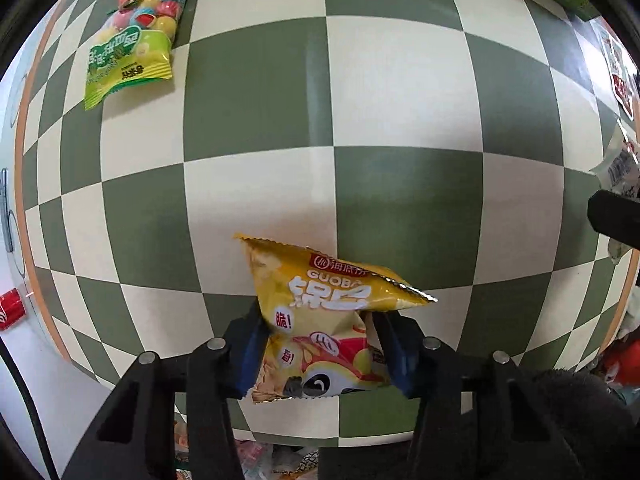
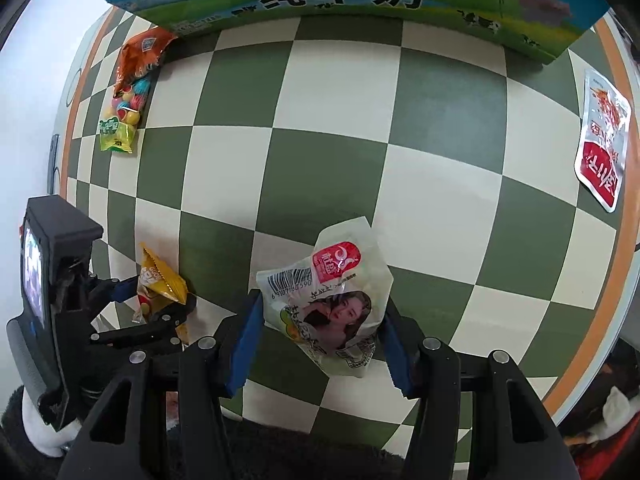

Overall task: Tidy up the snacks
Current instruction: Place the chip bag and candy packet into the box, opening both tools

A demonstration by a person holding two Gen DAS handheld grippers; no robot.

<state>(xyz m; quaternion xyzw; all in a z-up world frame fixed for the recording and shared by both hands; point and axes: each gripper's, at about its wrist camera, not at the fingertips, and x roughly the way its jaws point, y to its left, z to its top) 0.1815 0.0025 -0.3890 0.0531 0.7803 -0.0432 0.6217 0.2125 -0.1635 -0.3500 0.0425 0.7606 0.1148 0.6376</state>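
Snacks are spread over the checkered bench (image 1: 256, 92). A yellow snack packet (image 1: 320, 312) is pinched between the blue pads of the left hand-held gripper (image 1: 320, 350), just above the cloth. A pale packet with a red label (image 2: 332, 300) is clamped in the right hand-held gripper (image 2: 320, 344). A green candy bag (image 1: 128, 64) and an orange bag (image 2: 140, 60) are seen far left, beside a milk carton box (image 2: 360, 4); a red-and-white pouch (image 2: 602, 140) is laid far right.

L claw (image 1: 320, 344): blk arms, blue pads, silver screws | R claw (image 2: 324, 344): same
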